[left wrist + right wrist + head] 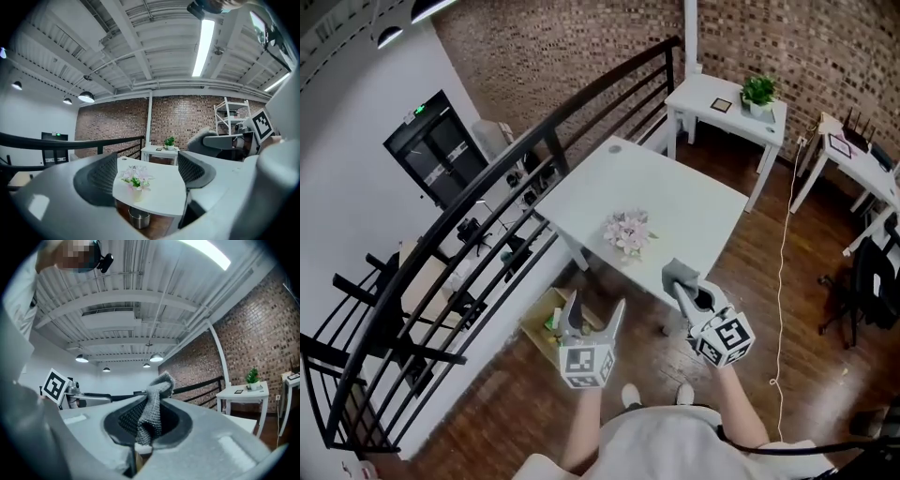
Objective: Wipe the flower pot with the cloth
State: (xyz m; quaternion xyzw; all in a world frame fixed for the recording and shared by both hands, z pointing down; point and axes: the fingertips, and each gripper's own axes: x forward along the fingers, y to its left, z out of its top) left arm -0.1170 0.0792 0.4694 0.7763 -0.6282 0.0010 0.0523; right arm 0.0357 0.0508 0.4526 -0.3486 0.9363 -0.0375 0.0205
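Observation:
A small pale flower pot (628,234) with pink flowers stands near the front edge of a white table (694,202). In the head view my left gripper (595,314) is held level in front of the table, open and empty. Seen through its jaws, the pot (136,190) stands well beyond them on the table (161,190). My right gripper (682,286) is shut on a grey knitted cloth (680,274), to the right of the pot and short of it. In the right gripper view the cloth (154,401) sticks up, pinched between the pads of that gripper (149,422).
A black railing (516,150) runs along the table's left side. A second white table (722,112) with a green plant (758,92) stands behind. A metal bin (139,218) sits under the near table, an open box (546,323) on the wood floor beside it.

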